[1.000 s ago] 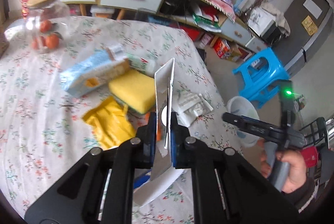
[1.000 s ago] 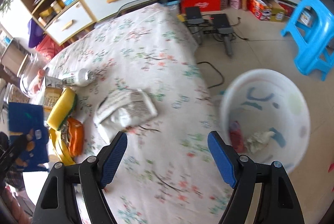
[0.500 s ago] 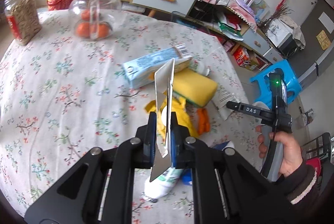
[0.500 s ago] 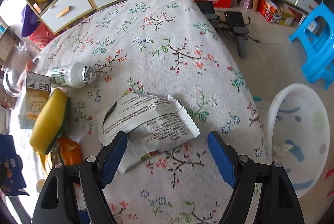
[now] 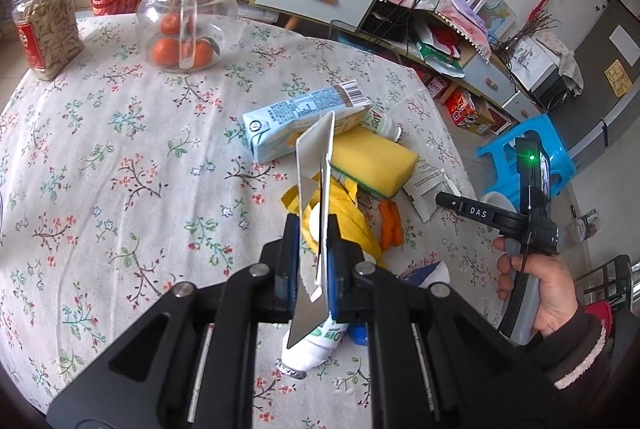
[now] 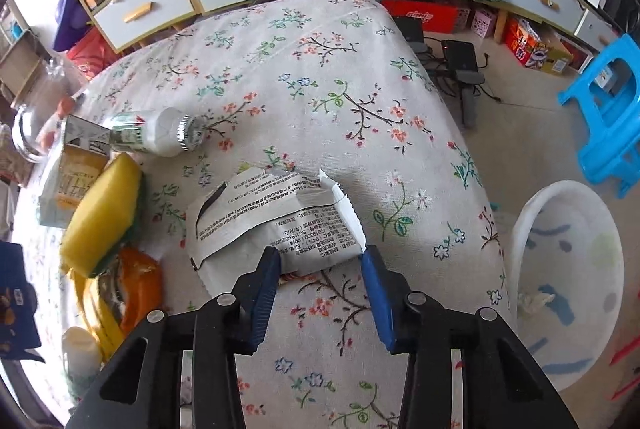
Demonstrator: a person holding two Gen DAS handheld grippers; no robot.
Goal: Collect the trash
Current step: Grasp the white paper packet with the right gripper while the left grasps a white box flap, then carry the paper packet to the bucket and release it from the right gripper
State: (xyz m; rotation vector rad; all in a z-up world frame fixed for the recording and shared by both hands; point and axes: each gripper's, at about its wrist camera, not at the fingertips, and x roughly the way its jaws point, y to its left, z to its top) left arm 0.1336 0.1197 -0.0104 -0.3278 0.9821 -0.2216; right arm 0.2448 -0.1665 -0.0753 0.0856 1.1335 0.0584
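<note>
The left gripper (image 5: 313, 229) sits low in the middle of the left wrist view, its jaws pressed together on a flat silvery wrapper (image 5: 316, 165) that stands on edge and rises toward the centre of the frame. Behind it on the floral tablecloth (image 5: 120, 157) lie a pale blue milk carton (image 5: 296, 117), a yellow sponge (image 5: 372, 161), a yellow crumpled bag (image 5: 348, 213) and an orange scrap (image 5: 390, 227), all bunched just right of centre. A glass jar of oranges (image 5: 186, 21) and a jar of seeds (image 5: 46, 29) stand at the upper left. At the right edge a hand (image 5: 540, 289) grips the handle of the other tool. In the right wrist view the right gripper (image 6: 320, 269) points down at the table, lower centre, with its jaws closing; the near edge of a torn white printed packet (image 6: 272, 217) lies between the blue pads (image 6: 266, 281), and the tips are at its corners, though I cannot tell whether they press it. The packet rests flat at mid-frame, close to the table's right edge. A small white bottle (image 6: 160, 137) lies on its side to the upper left of it. On the floor at the lower right stands a white basin (image 6: 572, 281) with a crumpled bit of paper inside, and a blue stool (image 6: 612, 109) is above it.
</note>
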